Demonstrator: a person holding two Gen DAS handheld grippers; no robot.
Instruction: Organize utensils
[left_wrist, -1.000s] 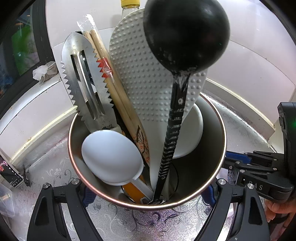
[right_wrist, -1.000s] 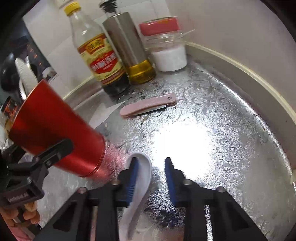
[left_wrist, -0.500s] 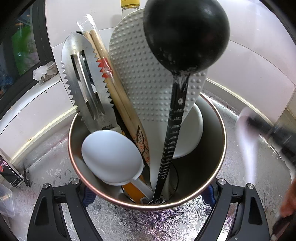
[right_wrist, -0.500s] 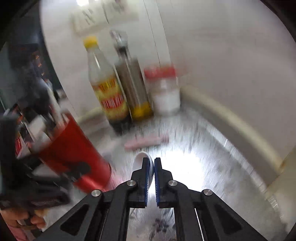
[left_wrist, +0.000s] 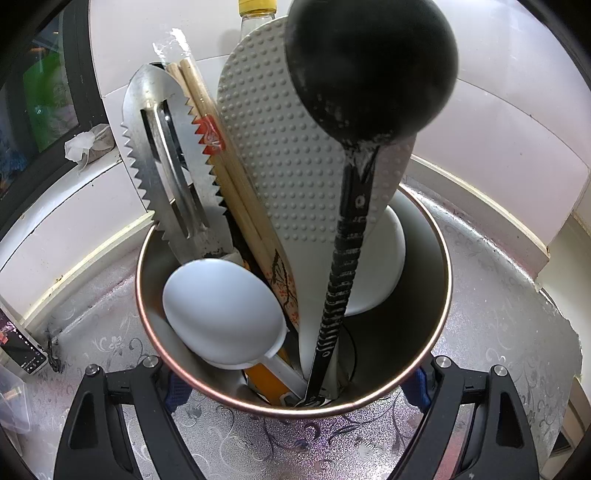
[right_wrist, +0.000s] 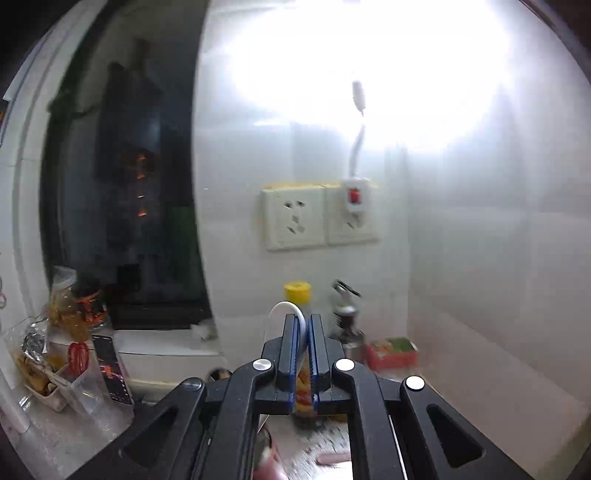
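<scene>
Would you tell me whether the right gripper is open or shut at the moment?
Shut: the right gripper has its blue pads pressed on a white spoon, whose rounded end sticks up between them.

A home kitchen. Ahead of the left gripper (left_wrist: 295, 384), a round metal utensil cup (left_wrist: 439, 266) holds a black ladle (left_wrist: 369, 62), a dimpled white rice paddle (left_wrist: 280, 147) and wooden chopsticks (left_wrist: 221, 173) on a silver floral-patterned surface (left_wrist: 498, 314). Beyond the right gripper (right_wrist: 303, 332) are white wall tiles (right_wrist: 480, 240), cream wall sockets (right_wrist: 293, 218), a yellow-capped bottle (right_wrist: 297, 291) and a dark window (right_wrist: 122, 184).
</scene>
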